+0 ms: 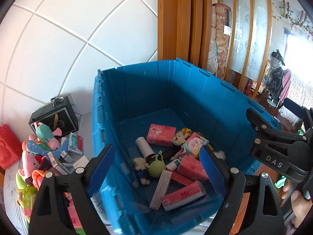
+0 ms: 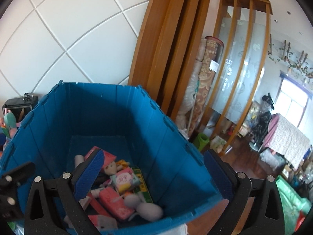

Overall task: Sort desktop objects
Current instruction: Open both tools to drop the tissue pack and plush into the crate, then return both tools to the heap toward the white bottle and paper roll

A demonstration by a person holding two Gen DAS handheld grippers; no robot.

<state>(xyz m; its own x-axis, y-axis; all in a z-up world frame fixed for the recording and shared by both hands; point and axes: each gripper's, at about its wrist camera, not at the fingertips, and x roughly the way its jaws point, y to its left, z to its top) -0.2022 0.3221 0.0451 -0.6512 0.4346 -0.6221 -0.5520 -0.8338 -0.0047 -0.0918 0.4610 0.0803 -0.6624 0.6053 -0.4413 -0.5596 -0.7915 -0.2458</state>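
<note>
The right gripper (image 2: 154,178) is hanging over the deep blue plastic crate (image 2: 176,178), fingers spread wide and empty; a blurred pale plush toy (image 2: 144,207) is lying just below among pink tissue packs (image 2: 115,203). The left gripper (image 1: 156,172) is standing equally open and empty. Soft plush toys (image 1: 39,148) are waiting on the tabletop beside the crate: light, squashy, best pinched across the body.

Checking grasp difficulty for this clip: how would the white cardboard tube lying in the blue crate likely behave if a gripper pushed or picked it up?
The white cardboard tube lies on its side, so it would probably roll when nudged. It looks hollow, so likely light and crushable under a hard squeeze.
</note>
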